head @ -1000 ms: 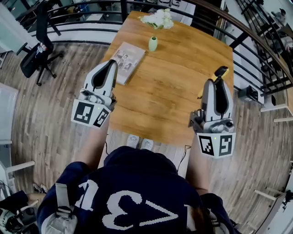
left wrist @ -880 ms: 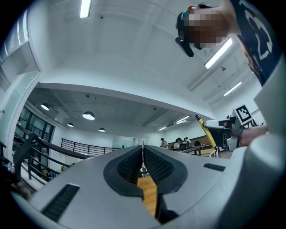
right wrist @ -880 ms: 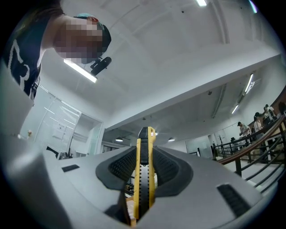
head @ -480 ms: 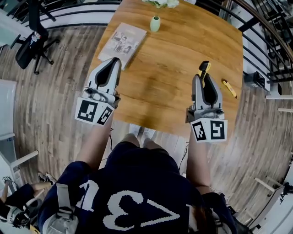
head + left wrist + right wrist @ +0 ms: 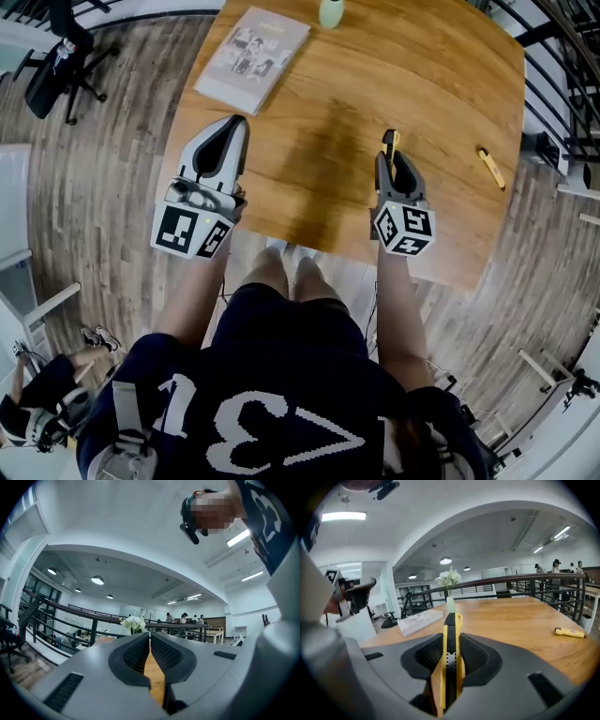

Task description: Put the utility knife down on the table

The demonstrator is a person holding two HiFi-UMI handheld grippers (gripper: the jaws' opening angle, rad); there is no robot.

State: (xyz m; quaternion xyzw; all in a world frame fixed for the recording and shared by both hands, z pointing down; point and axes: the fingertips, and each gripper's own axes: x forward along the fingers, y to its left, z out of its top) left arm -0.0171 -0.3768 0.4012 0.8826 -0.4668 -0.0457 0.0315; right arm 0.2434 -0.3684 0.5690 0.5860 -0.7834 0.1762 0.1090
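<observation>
A yellow and black utility knife point(image 5: 450, 658) stands edge-up between the jaws of my right gripper point(image 5: 451, 644), which is shut on it; its tip pokes out ahead of the gripper point(image 5: 392, 155) in the head view, above the wooden table point(image 5: 375, 84). A second yellow knife point(image 5: 491, 167) lies flat on the table to the right and shows again as the same knife point(image 5: 569, 632) in the right gripper view. My left gripper point(image 5: 228, 141) hovers over the table's near left edge, jaws pressed together with nothing between them point(image 5: 149, 648).
A magazine point(image 5: 251, 58) lies at the table's far left, with a small pale green vase point(image 5: 331, 11) behind it. White flowers point(image 5: 133, 623) stand at the far end. An office chair point(image 5: 52, 66) is on the floor to the left. Black railings run past the table's right side.
My right gripper has swung left and nearer with the knife, away from the table's right edge. The head view has tilted, so the table sits higher in frame. The left gripper barely moved.
</observation>
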